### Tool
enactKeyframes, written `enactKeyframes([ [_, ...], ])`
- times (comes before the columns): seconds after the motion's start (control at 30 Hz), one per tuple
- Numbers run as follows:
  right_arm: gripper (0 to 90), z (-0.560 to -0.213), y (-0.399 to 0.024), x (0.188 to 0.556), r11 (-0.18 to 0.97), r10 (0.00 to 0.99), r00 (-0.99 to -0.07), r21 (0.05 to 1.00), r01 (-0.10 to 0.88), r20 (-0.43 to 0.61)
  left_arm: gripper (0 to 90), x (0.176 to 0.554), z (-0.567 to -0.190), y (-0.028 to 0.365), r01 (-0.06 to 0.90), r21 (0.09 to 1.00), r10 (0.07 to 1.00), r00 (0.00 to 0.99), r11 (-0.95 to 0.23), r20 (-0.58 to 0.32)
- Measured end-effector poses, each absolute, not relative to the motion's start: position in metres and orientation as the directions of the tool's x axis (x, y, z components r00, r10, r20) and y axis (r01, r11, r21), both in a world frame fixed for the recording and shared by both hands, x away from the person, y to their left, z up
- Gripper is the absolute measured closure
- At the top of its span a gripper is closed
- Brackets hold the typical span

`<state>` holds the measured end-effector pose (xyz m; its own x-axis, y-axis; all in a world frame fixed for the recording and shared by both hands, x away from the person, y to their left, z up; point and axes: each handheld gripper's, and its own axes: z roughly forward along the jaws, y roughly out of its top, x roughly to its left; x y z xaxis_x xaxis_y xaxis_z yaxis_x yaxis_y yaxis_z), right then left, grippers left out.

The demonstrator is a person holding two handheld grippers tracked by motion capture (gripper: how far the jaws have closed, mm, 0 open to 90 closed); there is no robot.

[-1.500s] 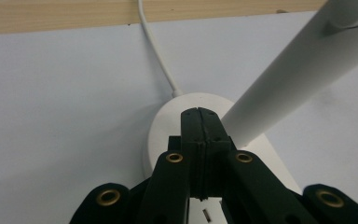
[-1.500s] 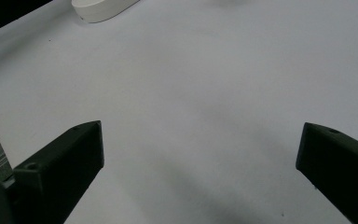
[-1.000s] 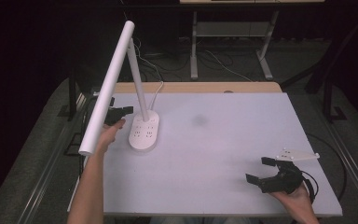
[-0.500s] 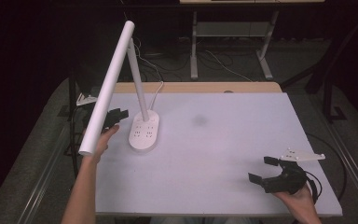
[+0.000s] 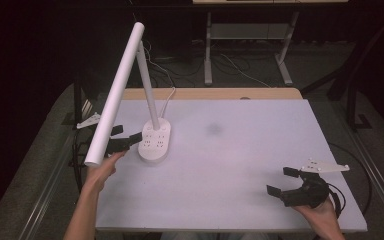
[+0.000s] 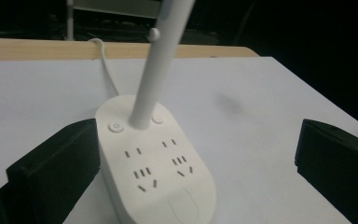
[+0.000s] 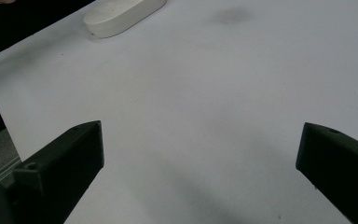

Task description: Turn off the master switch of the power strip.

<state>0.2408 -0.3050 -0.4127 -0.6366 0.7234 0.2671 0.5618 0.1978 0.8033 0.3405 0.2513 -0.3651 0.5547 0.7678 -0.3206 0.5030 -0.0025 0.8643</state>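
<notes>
A white desk lamp stands at the left of the table. Its oval base (image 5: 155, 145) carries sockets and a round button (image 6: 116, 126). A slim pole (image 6: 161, 70) rises from it to a long white bar head (image 5: 115, 95). My left gripper (image 5: 127, 133) is open at the base's left side. In the left gripper view the base (image 6: 154, 177) lies between the jaws, close against the left one, with wide room to the right one. My right gripper (image 5: 278, 180) is open and holds nothing over the bare table at the front right. Its own view catches the base (image 7: 123, 14) far off.
The white table (image 5: 240, 150) has a wooden strip along its far edge. The lamp's cord (image 6: 107, 70) runs back over that edge. A faint grey smudge (image 5: 213, 129) marks the middle. Beyond stand a dark floor, cables and metal legs (image 5: 207, 50).
My left gripper has drawn a little toward the person along the base's left side. The right gripper has barely shifted.
</notes>
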Motion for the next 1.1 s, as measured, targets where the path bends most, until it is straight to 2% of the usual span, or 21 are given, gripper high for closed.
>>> enactKeyframes([
  [0.6,0.3,-0.412,-0.304,0.241,0.196,0.723,-0.636,0.803,0.563,0.269,0.0,0.299,-0.382,0.233,0.482,0.876,0.723,0.61,-0.012,-0.325],
  [1.1,0.3,-0.412,-0.304,0.24,0.194,0.722,-0.638,0.807,0.557,0.267,0.0,0.27,-0.403,0.209,0.488,0.868,0.685,0.663,-0.09,-0.301],
])
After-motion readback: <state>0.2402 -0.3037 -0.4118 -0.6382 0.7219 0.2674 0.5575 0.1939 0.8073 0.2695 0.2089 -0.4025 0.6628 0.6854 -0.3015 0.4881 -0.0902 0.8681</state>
